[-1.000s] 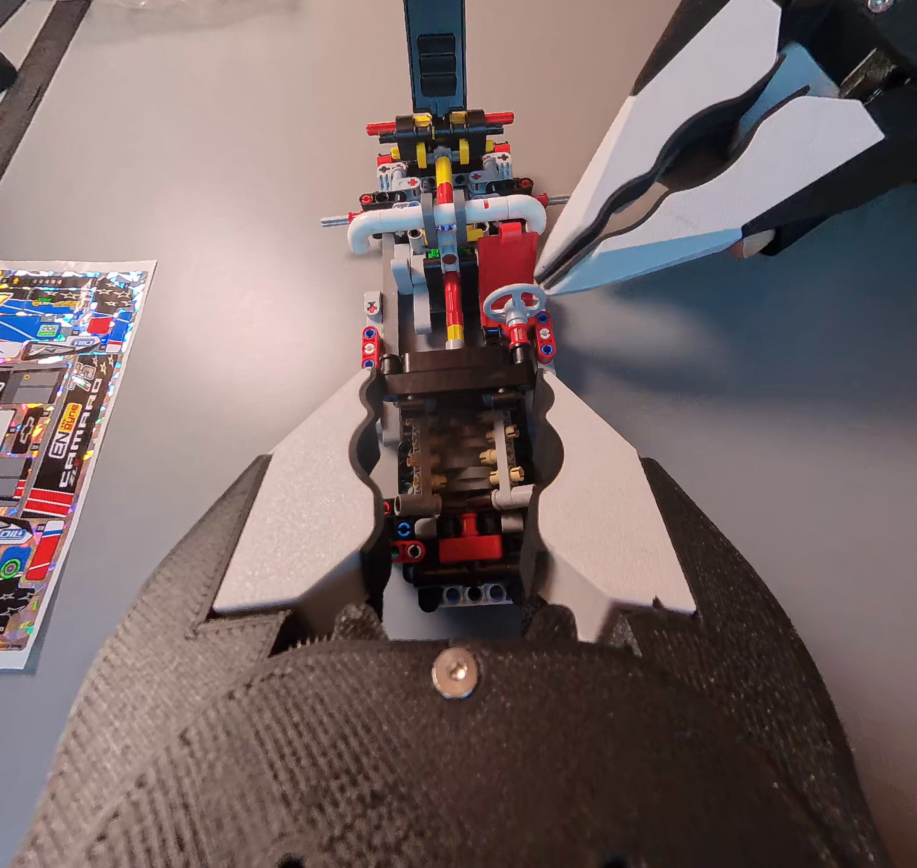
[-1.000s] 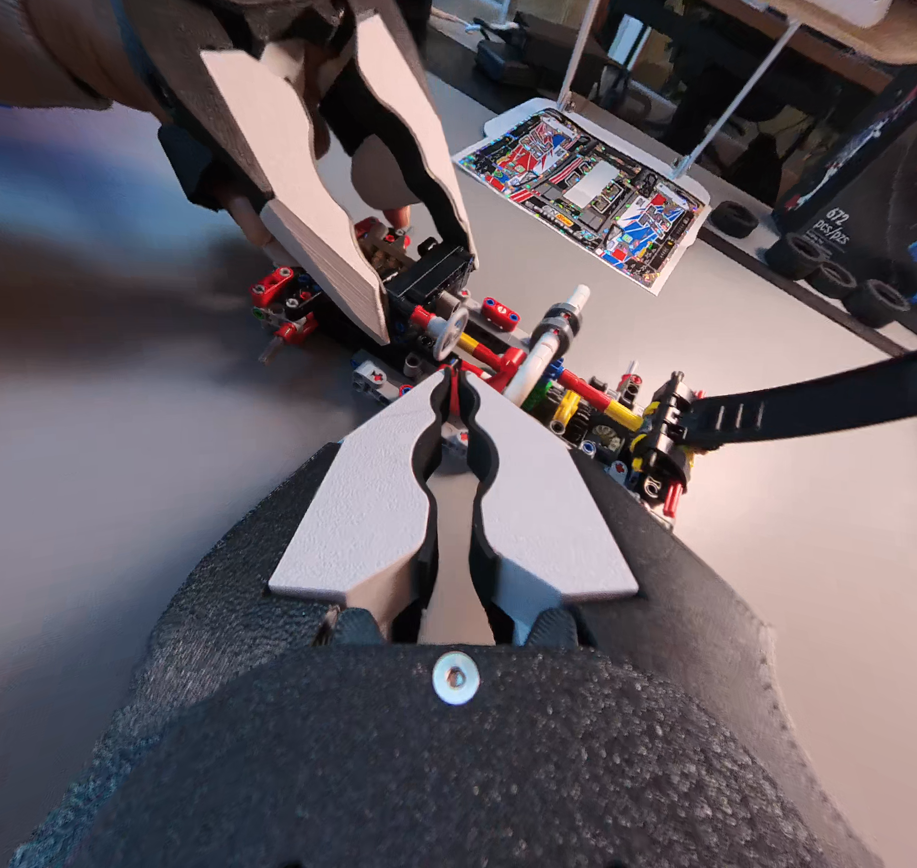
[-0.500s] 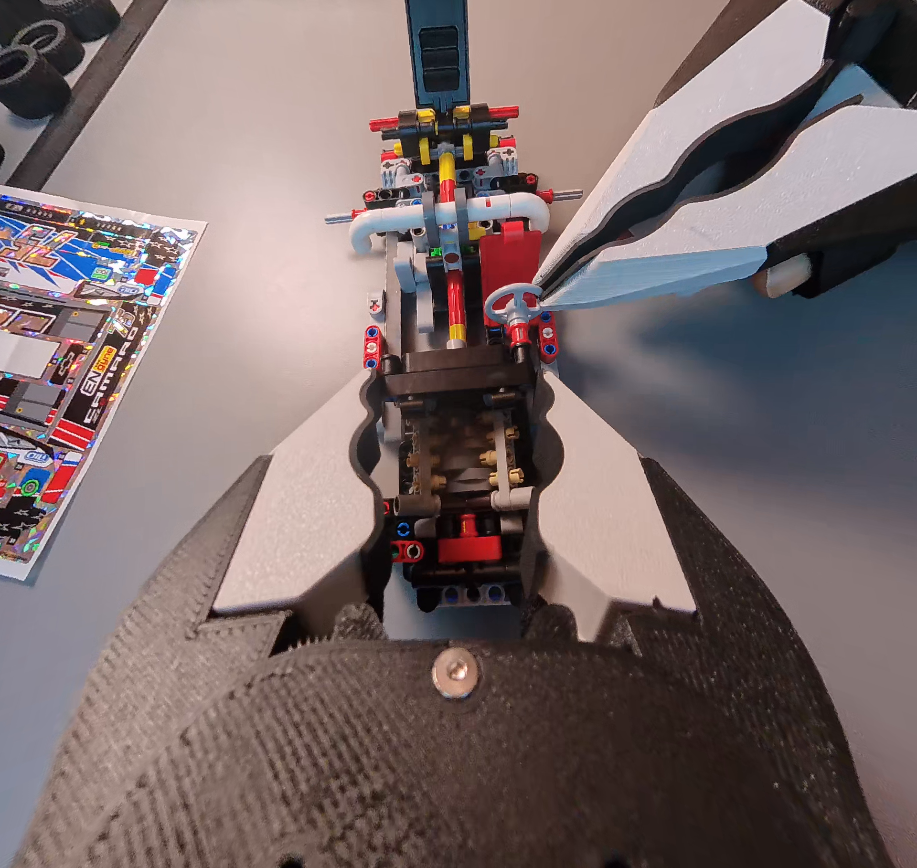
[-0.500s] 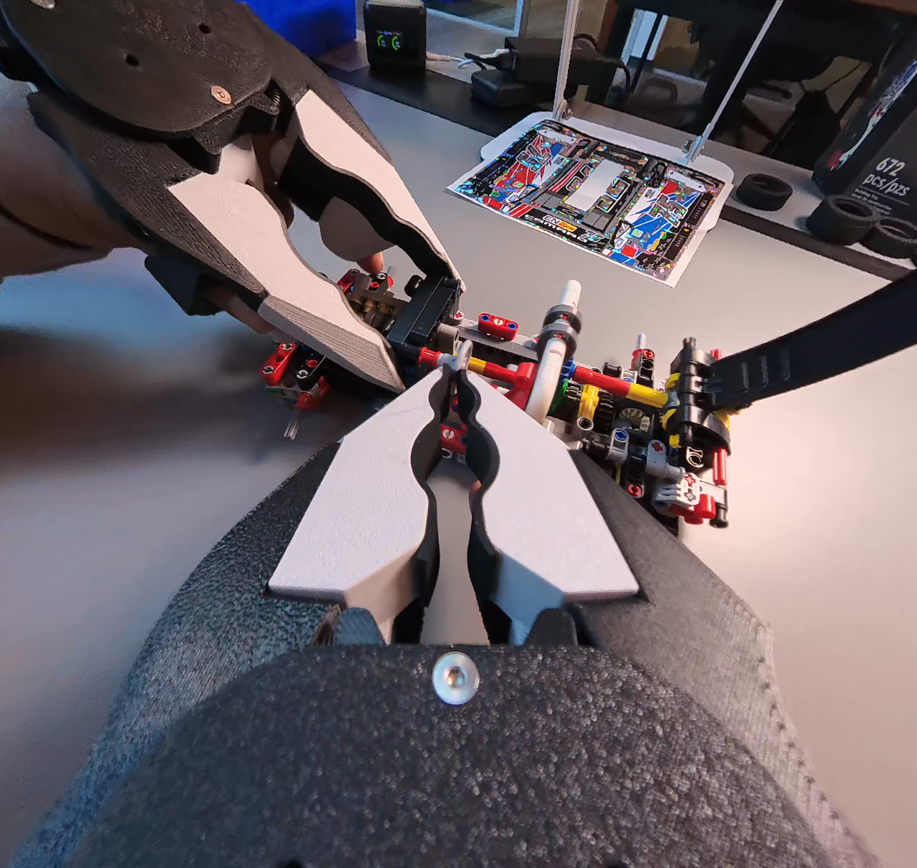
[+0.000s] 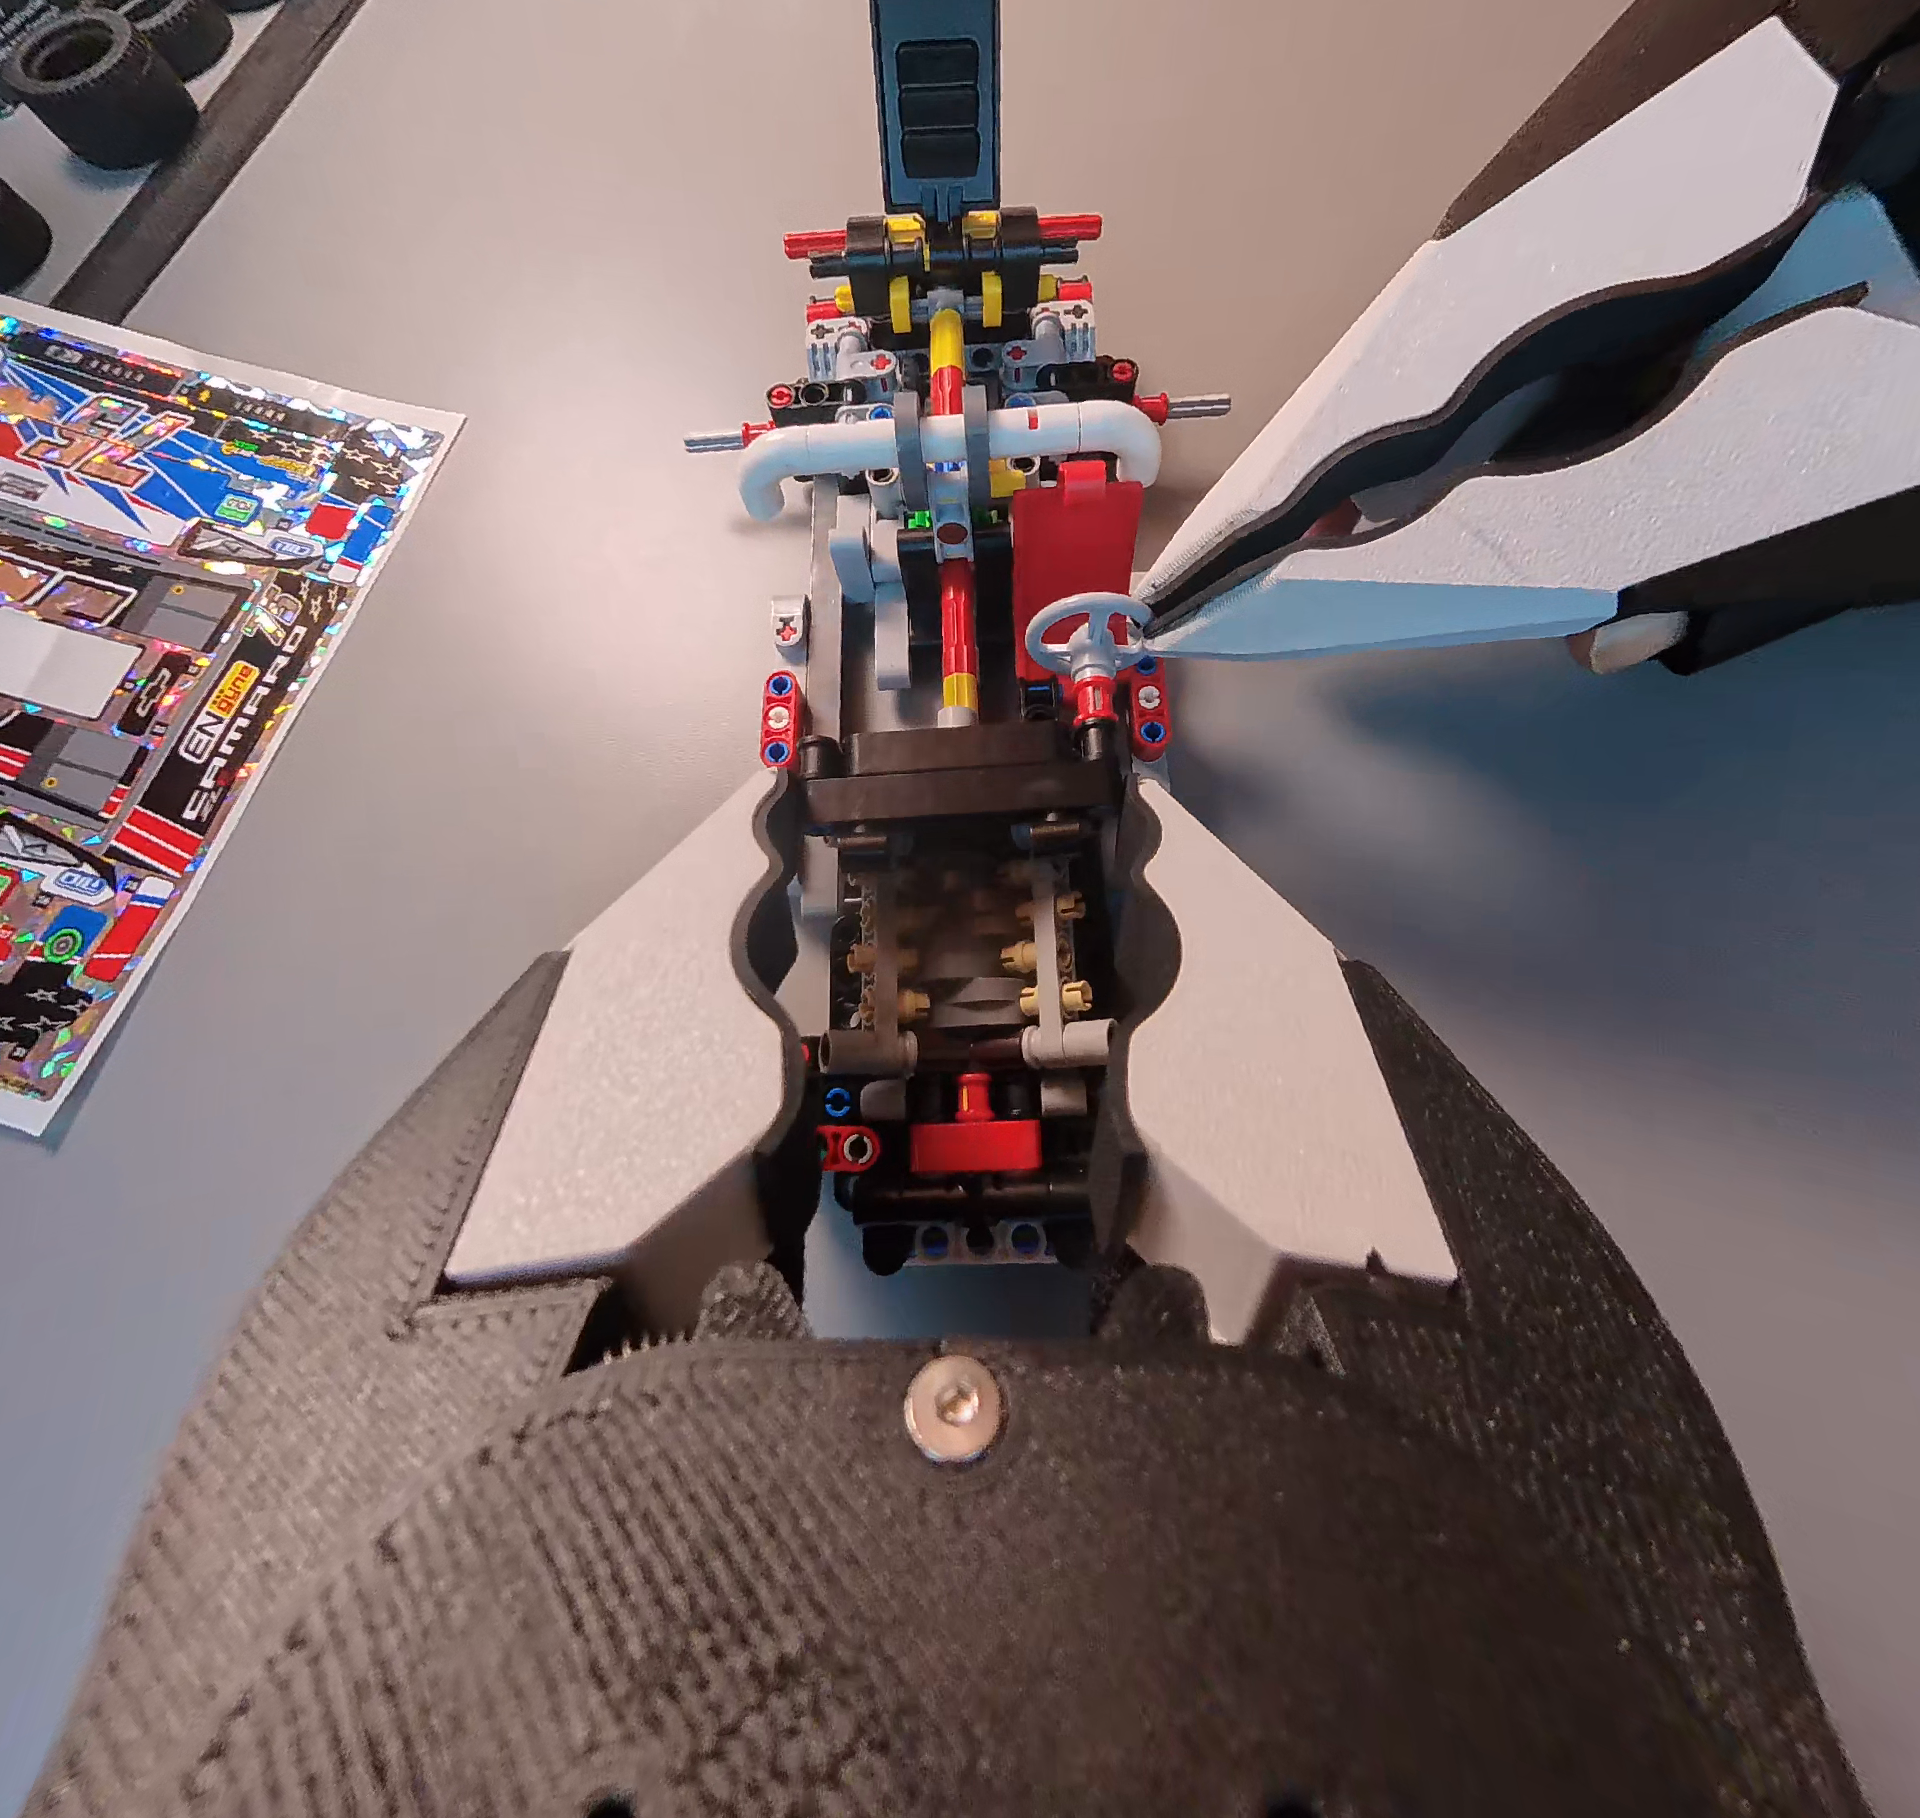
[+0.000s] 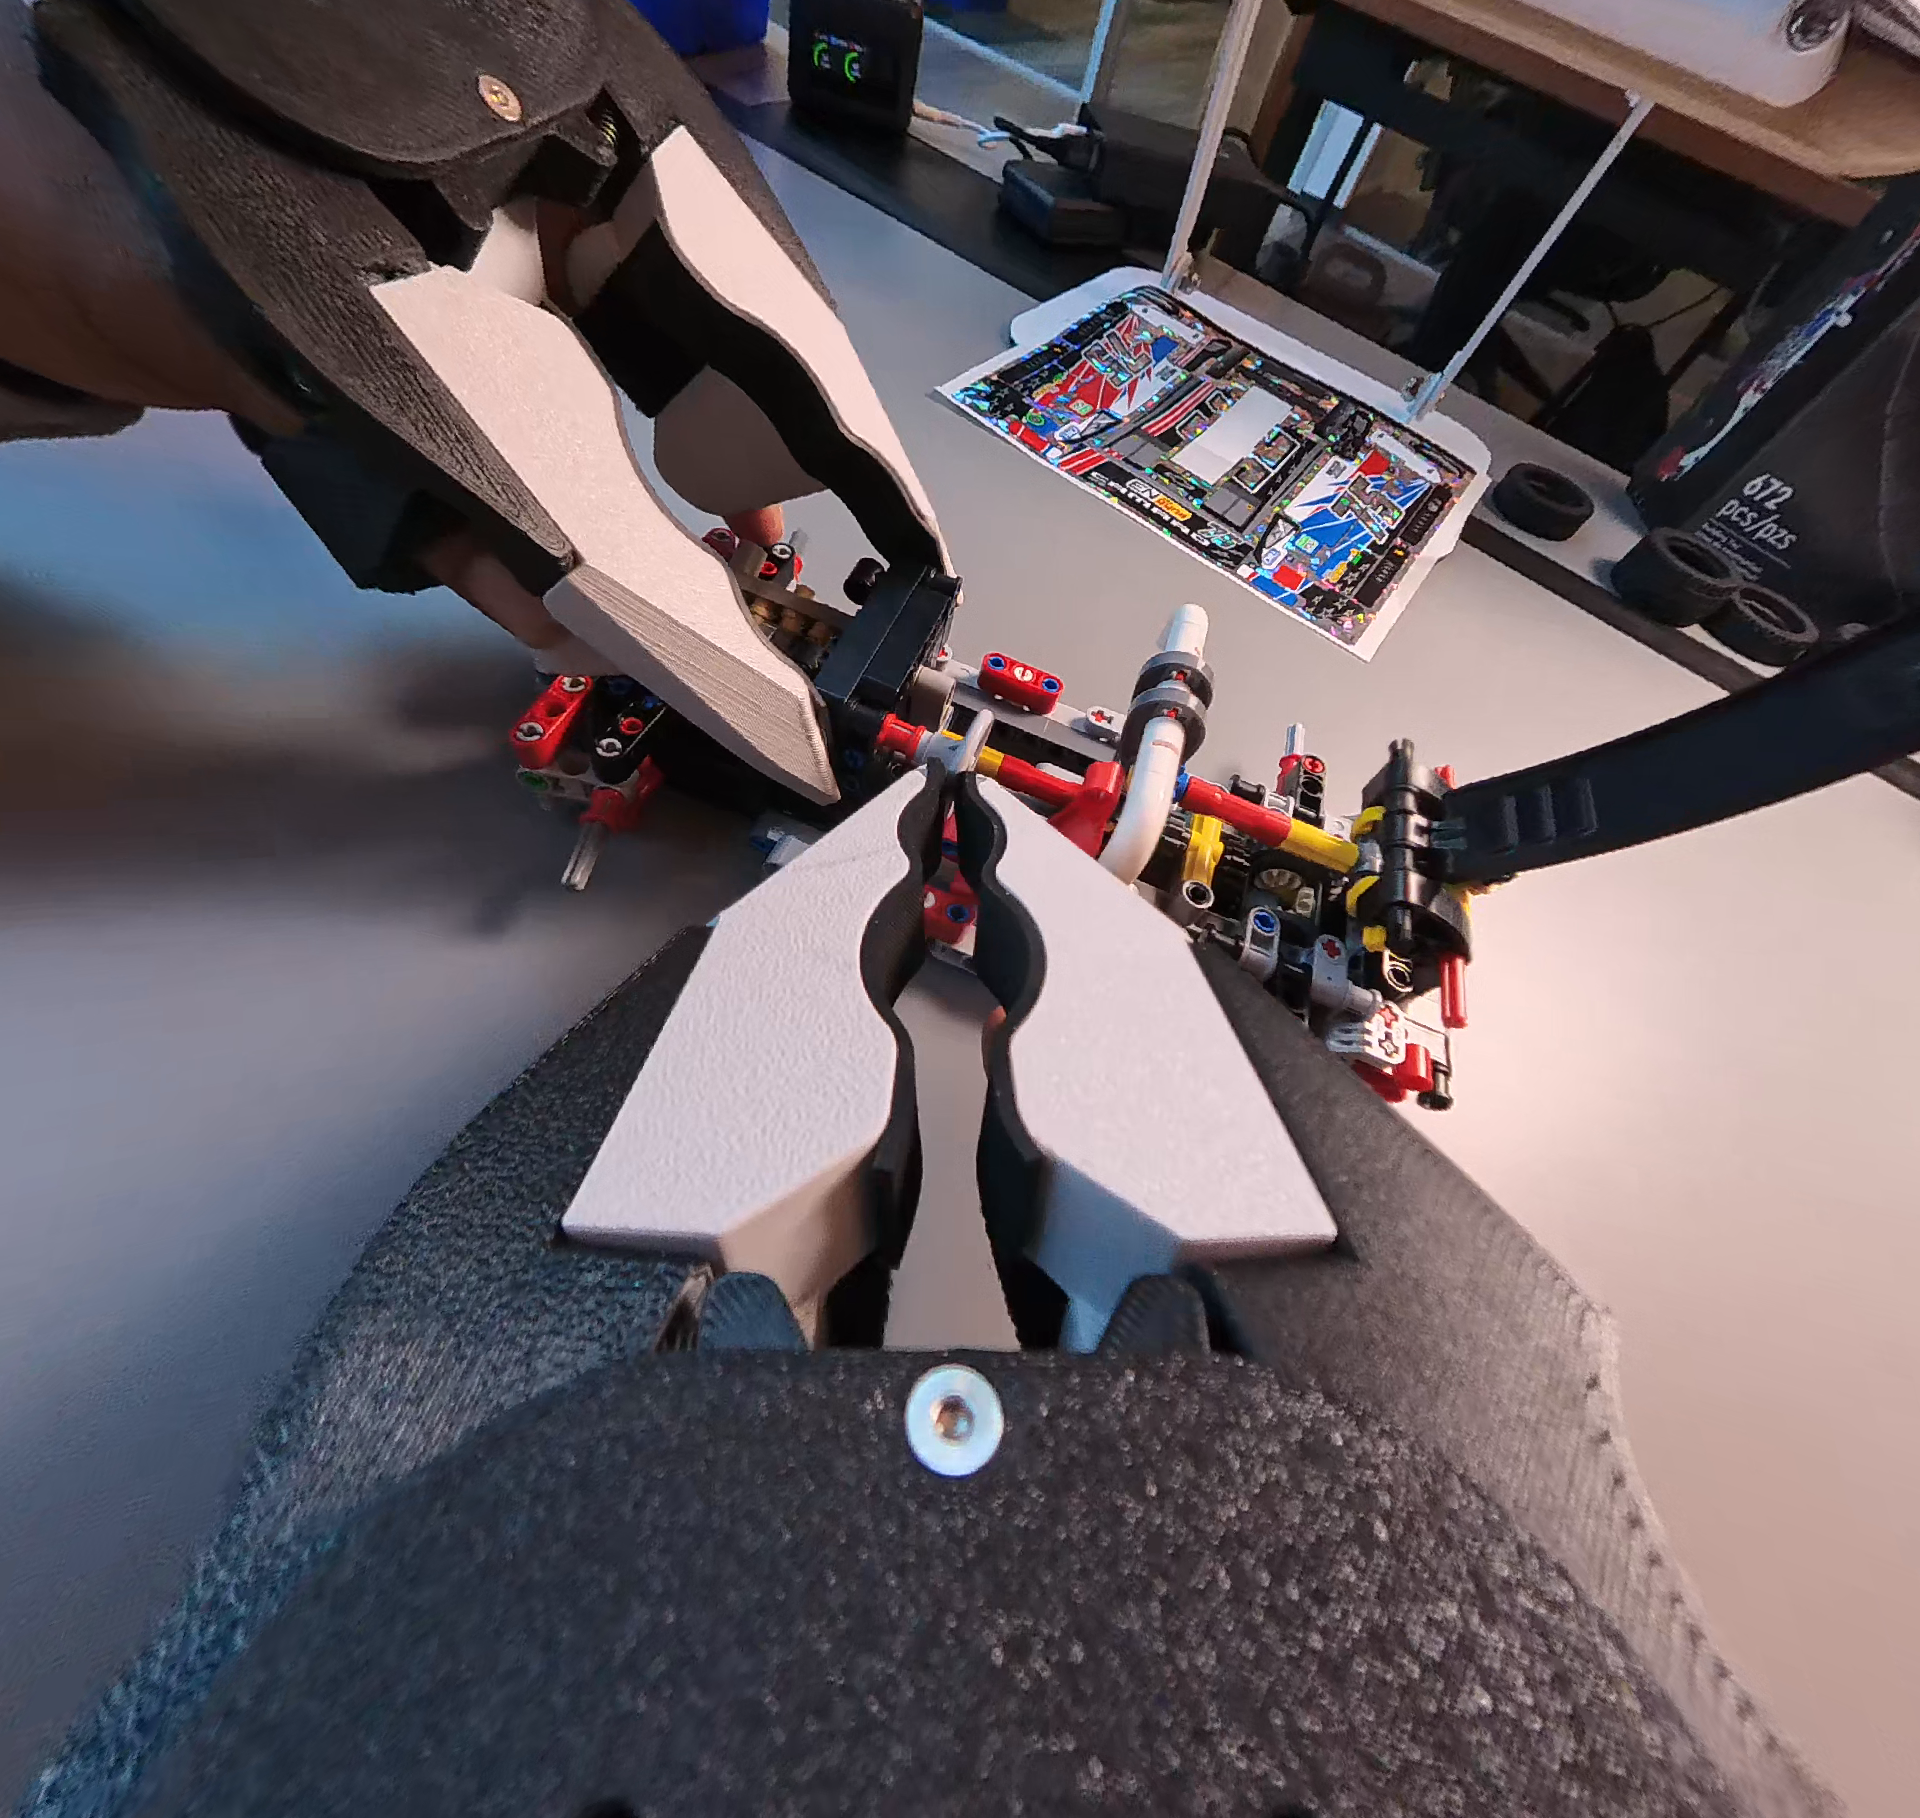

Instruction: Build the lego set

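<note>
Lego chassis (image 5: 961, 833) clamped between left gripper (image 5: 961, 792) fingers; right gripper (image 6: 948, 781) fingers pinch steering wheel (image 5: 1086, 628).

Soft, even light is falling on the grey table (image 5: 520, 210), and a diffuse shadow is spreading beneath the right gripper (image 5: 1148, 620). Wide-angle distortion is bending the edges. The right wrist view's left side is smearing; the sticker sheet (image 5: 156, 625) is glinting.
</note>
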Demonstrator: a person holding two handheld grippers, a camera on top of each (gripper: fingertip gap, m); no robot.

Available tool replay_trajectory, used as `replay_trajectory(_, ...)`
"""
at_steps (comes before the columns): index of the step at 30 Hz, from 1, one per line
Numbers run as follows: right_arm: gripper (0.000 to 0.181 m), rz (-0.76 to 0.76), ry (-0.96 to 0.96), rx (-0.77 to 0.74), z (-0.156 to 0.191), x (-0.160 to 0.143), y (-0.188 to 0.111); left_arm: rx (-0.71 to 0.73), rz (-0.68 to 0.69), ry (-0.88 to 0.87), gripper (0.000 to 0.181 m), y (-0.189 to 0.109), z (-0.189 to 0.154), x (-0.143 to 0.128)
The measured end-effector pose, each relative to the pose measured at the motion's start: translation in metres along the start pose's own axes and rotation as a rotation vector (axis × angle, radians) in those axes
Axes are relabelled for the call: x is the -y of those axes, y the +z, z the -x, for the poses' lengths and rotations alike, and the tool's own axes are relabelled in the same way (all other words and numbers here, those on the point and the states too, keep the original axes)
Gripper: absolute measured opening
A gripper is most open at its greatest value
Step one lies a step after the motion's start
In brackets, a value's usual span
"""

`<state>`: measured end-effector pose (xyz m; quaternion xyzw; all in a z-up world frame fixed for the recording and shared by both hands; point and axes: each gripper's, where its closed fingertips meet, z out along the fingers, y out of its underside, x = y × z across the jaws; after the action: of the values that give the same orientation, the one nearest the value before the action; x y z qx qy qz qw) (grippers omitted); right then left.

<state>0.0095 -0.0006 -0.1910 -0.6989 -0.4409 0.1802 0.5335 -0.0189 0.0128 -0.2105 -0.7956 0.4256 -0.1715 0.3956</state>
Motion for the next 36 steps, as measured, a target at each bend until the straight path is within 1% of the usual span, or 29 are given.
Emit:
replay_trajectory(5,0.0,0.0,-0.042,-0.004,-0.001,0.0,0.001,0.007,-0.008,-0.005,0.06,0.0,0.001,0.0)
replay_trajectory(7,0.0,0.016,0.03,0.025,-0.001,0.002,0.001,0.007,-0.01,-0.006,0.06,0.0,0.001,0.0)
replay_trajectory(13,0.0,0.074,0.093,0.094,-0.001,0.001,0.005,0.01,-0.025,0.011,0.06,0.0,0.002,0.001)
replay_trajectory(17,0.0,0.052,0.019,0.106,0.002,0.003,0.007,-0.011,-0.034,0.041,0.06,-0.001,0.003,0.0)
replay_trajectory(19,0.001,0.056,0.02,0.113,0.003,0.003,0.006,-0.043,-0.048,0.059,0.06,-0.001,0.003,0.0)
replay_trajectory(20,0.002,0.069,0.032,0.117,0.004,0.003,0.005,-0.06,-0.052,0.072,0.06,-0.001,0.003,0.0)
replay_trajectory(21,0.012,0.058,0.027,0.123,0.003,0.006,0.0,-0.075,-0.052,0.092,0.06,-0.001,0.004,0.0)
replay_trajectory(22,0.018,0.029,0.015,0.124,0.001,0.013,-0.009,-0.095,-0.053,0.108,0.06,-0.001,0.004,0.0)
replay_trajectory(24,0.018,-0.033,-0.015,0.131,-0.009,0.026,-0.033,-0.141,-0.055,0.141,0.06,-0.003,0.006,-0.001)
replay_trajectory(26,0.016,-0.072,-0.039,0.141,-0.028,0.031,-0.059,-0.198,-0.064,0.173,0.06,-0.004,0.008,-0.003)
replay_trajectory(27,0.012,-0.072,-0.052,0.15,-0.039,0.029,-0.07,-0.224,-0.063,0.181,0.06,-0.005,0.01,-0.004)
replay_trajectory(29,0.013,-0.033,-0.062,0.123,-0.071,0.019,-0.084,-0.247,-0.052,0.19,0.06,-0.006,0.016,-0.005)
replay_trajectory(31,0.021,-0.004,-0.008,0.103,-0.101,0.009,-0.087,-0.233,-0.045,0.181,0.06,-0.005,0.023,-0.006)
replay_trajectory(32,0.025,-0.015,0.033,0.131,-0.109,0.008,-0.086,-0.219,-0.046,0.178,0.06,-0.005,0.026,-0.006)
replay_trajectory(34,0.036,-0.05,0.073,0.208,-0.115,0.008,-0.077,-0.193,-0.047,0.176,0.061,-0.004,0.03,-0.006)
replay_trajectory(36,0.041,-0.082,0.079,0.269,-0.119,0.008,-0.061,-0.139,-0.047,0.161,0.072,-0.005,0.037,-0.006)
